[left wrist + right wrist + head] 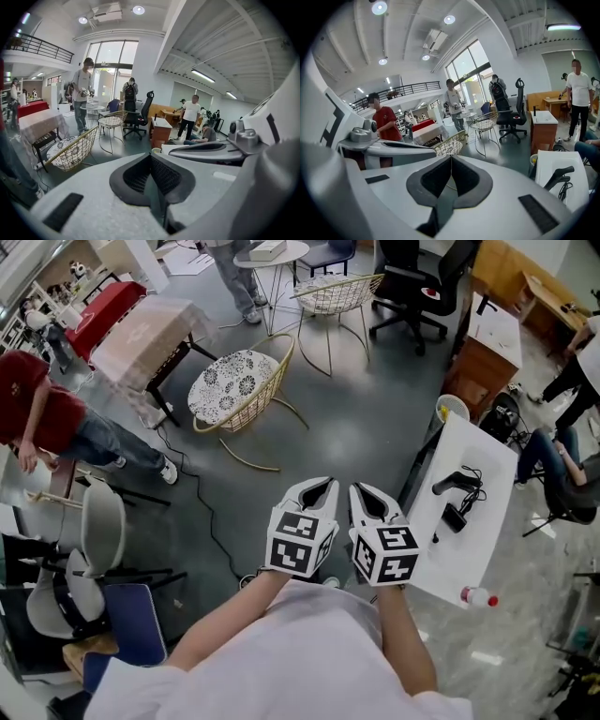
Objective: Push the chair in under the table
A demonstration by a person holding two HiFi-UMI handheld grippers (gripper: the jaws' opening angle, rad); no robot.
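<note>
Count on inspection. You hold two grippers: left gripper (322, 486), right gripper (364, 493). Wire chairs, two: one wire chair (239, 390) at eleven o'clock, a second wire chair (337, 292) at twelve. Black office chair (412, 282), one, at one o'clock. Cloth-covered tables, two: red-covered table (108, 304) and pale-covered table (145, 334), both at ten. White table (466, 559), one, at four. Bottle (478, 596), one, at four.

Open-plan office-cum-lab: swivel office chair (417, 282), wooden desk (480, 371), mezzanine railing (40, 46), tall windows (110, 58), concrete floor (366, 418).
</note>
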